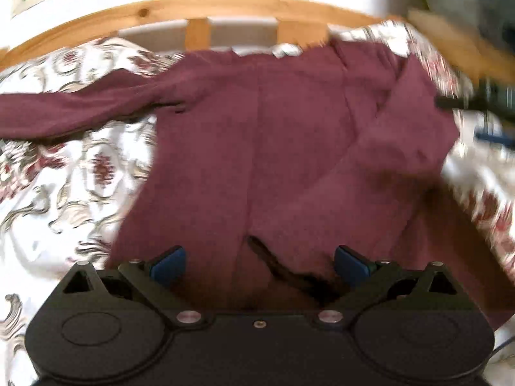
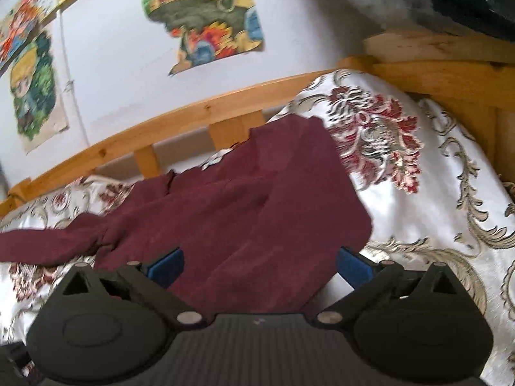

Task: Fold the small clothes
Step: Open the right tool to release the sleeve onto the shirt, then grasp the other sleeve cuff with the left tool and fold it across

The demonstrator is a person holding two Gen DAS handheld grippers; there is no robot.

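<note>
a: risk? the maroon top [image 1: 289, 148] is spread on the floral bedspread [image 1: 74, 177], just below the wooden rail [image 1: 193, 6]; a loose right sleeve fold could be dragged open.

b: left gripper [image 1: 259, 265] and right gripper [image 2: 259, 265] are seen wide, nothing held. long axis runs toward the rail; the left sleeve [image 1: 64, 112] is pointed along it.

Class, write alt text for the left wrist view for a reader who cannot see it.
A maroon long-sleeved top lies spread on a floral bedspread, one sleeve stretched left. The left hand-held gripper is open over its near hem. A wooden bed rail runs behind.
</note>
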